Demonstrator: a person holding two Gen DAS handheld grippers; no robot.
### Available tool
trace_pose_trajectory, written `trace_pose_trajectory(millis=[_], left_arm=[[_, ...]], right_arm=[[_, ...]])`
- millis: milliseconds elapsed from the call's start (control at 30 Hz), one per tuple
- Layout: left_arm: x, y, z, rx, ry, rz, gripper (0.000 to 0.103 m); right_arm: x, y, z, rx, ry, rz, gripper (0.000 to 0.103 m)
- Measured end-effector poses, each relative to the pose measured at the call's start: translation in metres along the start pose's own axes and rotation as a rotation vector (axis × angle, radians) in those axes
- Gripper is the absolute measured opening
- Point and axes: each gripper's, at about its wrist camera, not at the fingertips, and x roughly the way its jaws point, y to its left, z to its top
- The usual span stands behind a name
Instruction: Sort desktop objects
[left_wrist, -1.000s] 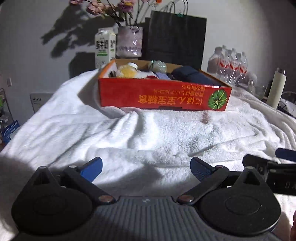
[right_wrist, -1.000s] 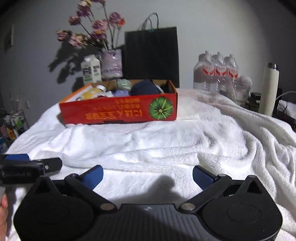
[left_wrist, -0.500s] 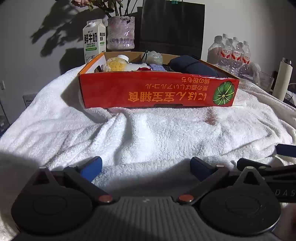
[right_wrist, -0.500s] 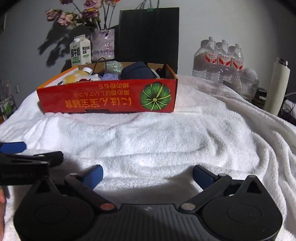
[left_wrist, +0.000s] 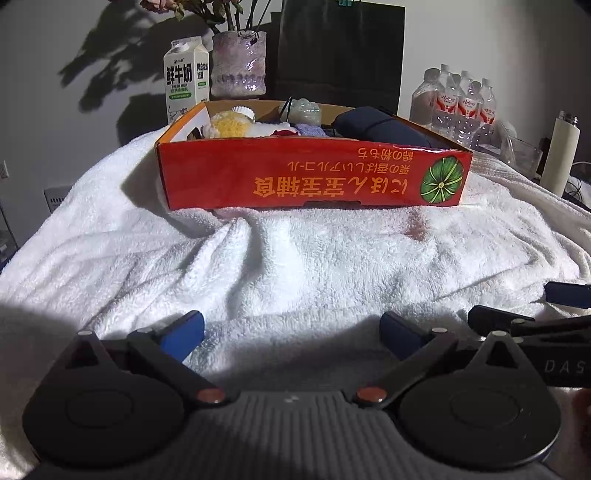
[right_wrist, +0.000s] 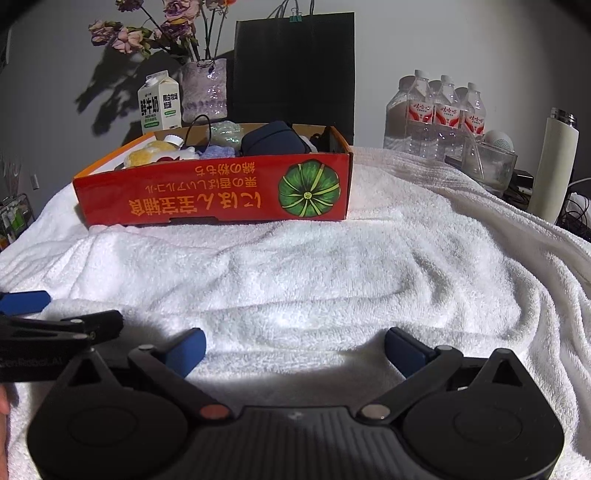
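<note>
A red cardboard box (left_wrist: 295, 181) (right_wrist: 221, 192) printed with a green pumpkin stands on the white towel (left_wrist: 295, 266) (right_wrist: 332, 266). Inside it lie a yellow fluffy item (left_wrist: 229, 127), a dark blue pouch (left_wrist: 380, 127) (right_wrist: 273, 140), a pale green translucent thing (left_wrist: 303, 110) and a lilac cloth. My left gripper (left_wrist: 291, 332) hovers open over the near towel, nothing between its blue pads. My right gripper (right_wrist: 293, 349) is open and empty too, just to the right of the left one; each shows at the edge of the other's view.
Behind the box stand a milk carton (left_wrist: 186, 74), a vase of dried flowers (left_wrist: 238, 62) and a black paper bag (left_wrist: 340, 51). A pack of water bottles (right_wrist: 436, 114), a glass container (right_wrist: 487, 162) and a white flask (right_wrist: 554, 166) crowd the right side.
Both grippers have moved forward toward the box, which now looms larger in each view. Both stay open and empty.
</note>
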Motion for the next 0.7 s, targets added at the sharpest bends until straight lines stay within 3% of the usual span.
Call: trace_pose_trajectory(millis=[700], left_arm=[[0.0017,-0.0015,0.0002,-0.001,0.007,0.002,0.103]], right_arm=[[0.0001,0.0008,-0.0001,-0.003,0.001,-0.004,0.103]])
